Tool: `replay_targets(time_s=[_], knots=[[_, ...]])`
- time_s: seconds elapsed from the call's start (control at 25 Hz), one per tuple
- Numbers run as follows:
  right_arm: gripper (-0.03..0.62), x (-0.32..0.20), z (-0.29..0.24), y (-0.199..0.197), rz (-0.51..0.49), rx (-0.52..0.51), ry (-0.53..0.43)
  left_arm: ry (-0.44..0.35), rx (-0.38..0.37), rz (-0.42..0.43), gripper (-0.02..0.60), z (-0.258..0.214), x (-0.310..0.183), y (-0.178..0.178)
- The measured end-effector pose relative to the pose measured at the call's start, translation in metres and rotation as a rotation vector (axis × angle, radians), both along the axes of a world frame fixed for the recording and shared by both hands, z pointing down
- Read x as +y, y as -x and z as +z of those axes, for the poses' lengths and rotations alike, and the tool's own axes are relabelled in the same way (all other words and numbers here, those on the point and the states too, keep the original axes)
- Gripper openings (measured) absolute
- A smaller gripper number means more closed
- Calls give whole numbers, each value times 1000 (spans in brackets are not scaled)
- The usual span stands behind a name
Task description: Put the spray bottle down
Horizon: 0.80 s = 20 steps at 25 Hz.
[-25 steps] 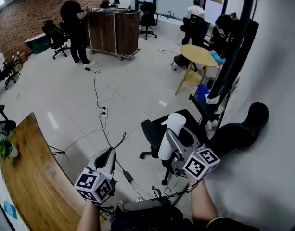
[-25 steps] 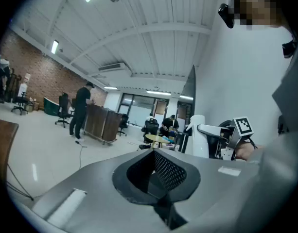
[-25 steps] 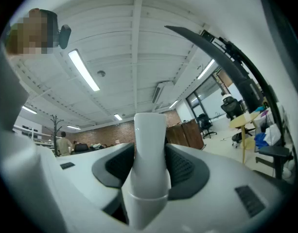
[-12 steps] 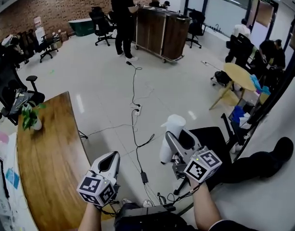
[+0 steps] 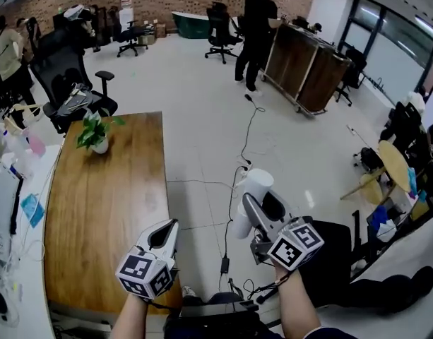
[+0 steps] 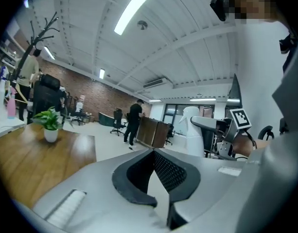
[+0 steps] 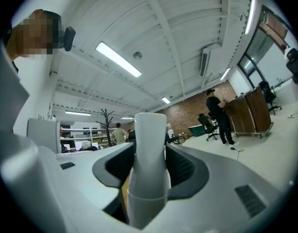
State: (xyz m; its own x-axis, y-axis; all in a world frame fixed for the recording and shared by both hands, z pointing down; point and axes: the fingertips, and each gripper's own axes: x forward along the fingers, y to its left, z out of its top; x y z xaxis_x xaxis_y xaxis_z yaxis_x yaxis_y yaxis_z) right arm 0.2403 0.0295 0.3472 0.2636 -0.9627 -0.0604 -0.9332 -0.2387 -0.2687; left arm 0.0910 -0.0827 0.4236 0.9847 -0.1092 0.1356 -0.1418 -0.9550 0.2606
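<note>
A white spray bottle (image 5: pixel 248 202) stands upright between the jaws of my right gripper (image 5: pixel 253 207), held in the air over the pale floor to the right of the wooden table (image 5: pixel 96 210). In the right gripper view the bottle (image 7: pixel 149 171) fills the gap and both pads press on its sides. My left gripper (image 5: pixel 162 233) hangs over the table's near right corner, its jaws together with nothing in them. The left gripper view shows those tips (image 6: pixel 158 205) meeting, with the bottle (image 6: pixel 192 137) and my right gripper at the right.
A small potted plant (image 5: pixel 97 134) stands at the table's far end. Cables and a power strip (image 5: pixel 239 167) run across the floor. Office chairs (image 5: pixel 71 99) stand left of the table, a person (image 5: pixel 258 30) stands at a wooden cabinet (image 5: pixel 308 68), and a black chair (image 5: pixel 340 256) is near right.
The view has swung left: the wooden table has come from the left edge toward the middle. Both grippers swung with it, the right still holding the bottle upright.
</note>
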Motion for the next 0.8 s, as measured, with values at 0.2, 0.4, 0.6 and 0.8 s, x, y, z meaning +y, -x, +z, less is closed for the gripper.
replay_targets(time_s=[0.2, 0.4, 0.6, 0.8], knots=[[215, -68, 9, 24, -155, -12, 22, 33, -9, -158, 6, 9, -40, 34], [216, -134, 22, 43, -349, -25, 51, 55, -22, -320, 6, 18, -72, 59], [215, -195, 34, 58, -548, -12, 70, 59, -23, -494, 6, 16, -107, 71], [215, -245, 40, 81, -759, -19, 67, 47, -44, -691, 6, 14, -124, 90]])
